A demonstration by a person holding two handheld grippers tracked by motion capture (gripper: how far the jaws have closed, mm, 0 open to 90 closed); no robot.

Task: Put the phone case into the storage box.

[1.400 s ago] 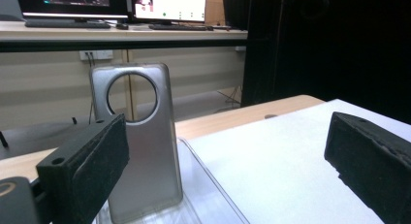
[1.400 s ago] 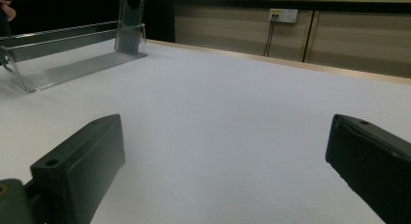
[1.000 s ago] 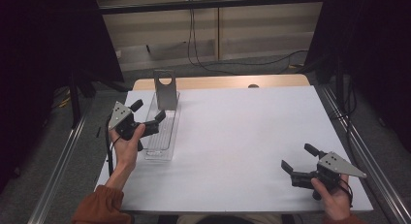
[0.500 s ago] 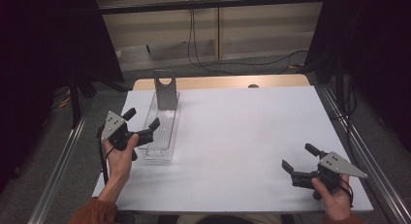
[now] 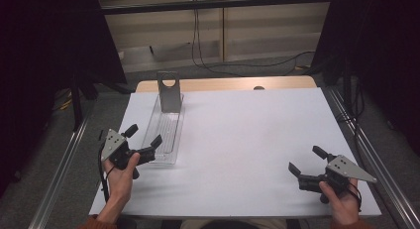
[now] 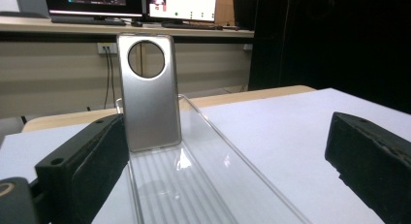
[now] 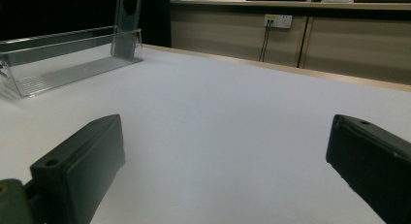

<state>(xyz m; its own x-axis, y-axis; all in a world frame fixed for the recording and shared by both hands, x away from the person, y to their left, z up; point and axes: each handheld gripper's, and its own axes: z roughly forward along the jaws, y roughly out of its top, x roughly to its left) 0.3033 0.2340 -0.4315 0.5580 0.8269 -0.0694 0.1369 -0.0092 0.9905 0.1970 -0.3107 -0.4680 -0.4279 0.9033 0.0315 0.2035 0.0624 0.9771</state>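
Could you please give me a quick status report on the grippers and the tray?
Left gripper open at clear tray near end. Right gripper open, idle. Silver phone case upright in the tray's far end. Nothing in the way.

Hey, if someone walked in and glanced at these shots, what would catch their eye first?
Probably the silver phone case with its round hole, standing upright at the far end of the clear plastic tray on the white table. Next, the left gripper, jaws open at the tray's near end, and the right gripper, open at the near right corner.
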